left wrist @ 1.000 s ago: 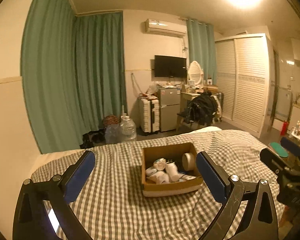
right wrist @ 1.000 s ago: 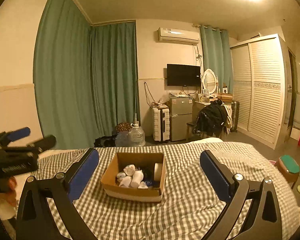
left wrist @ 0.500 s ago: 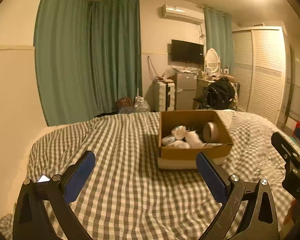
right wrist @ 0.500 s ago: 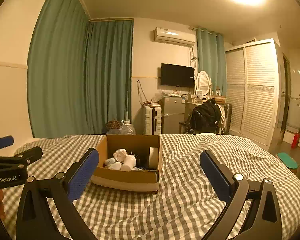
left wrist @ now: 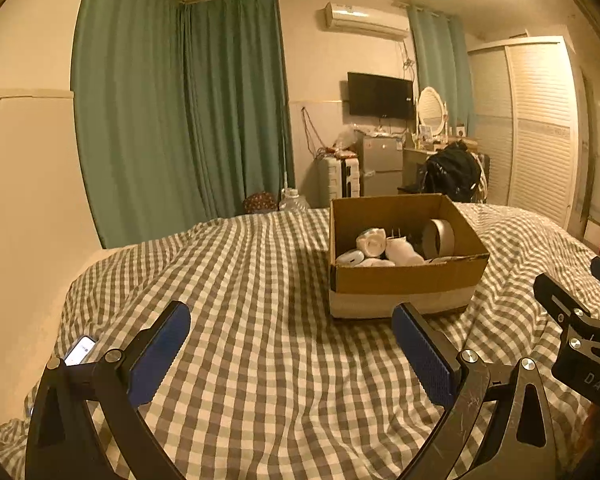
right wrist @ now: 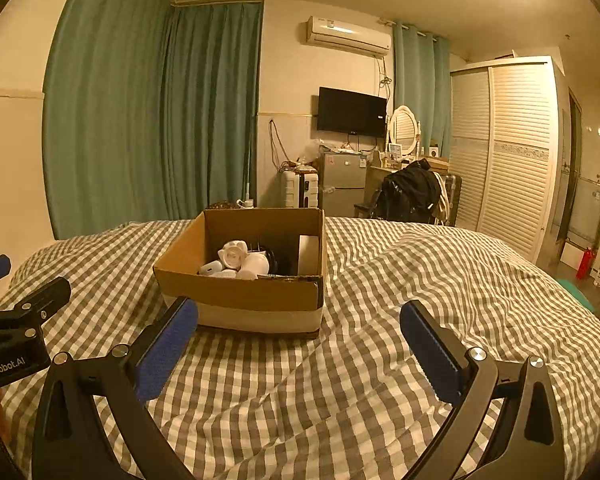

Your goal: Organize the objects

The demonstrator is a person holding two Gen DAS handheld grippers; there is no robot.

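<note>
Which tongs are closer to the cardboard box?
It's close, but probably the right tongs: their left finger sits almost against the cardboard box's near wall. The left tongs hover over the checked blanket, with the box ahead and to their right.

"GenRobot.AI" on left tongs (right wrist: 4,292); "DAS" on right tongs (left wrist: 568,300)

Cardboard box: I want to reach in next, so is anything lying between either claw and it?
Nothing visible does. Only bare checked bedspread lies between the open right claw and the cardboard box, and likewise before the open left claw. A phone lies far left, clear.
</note>
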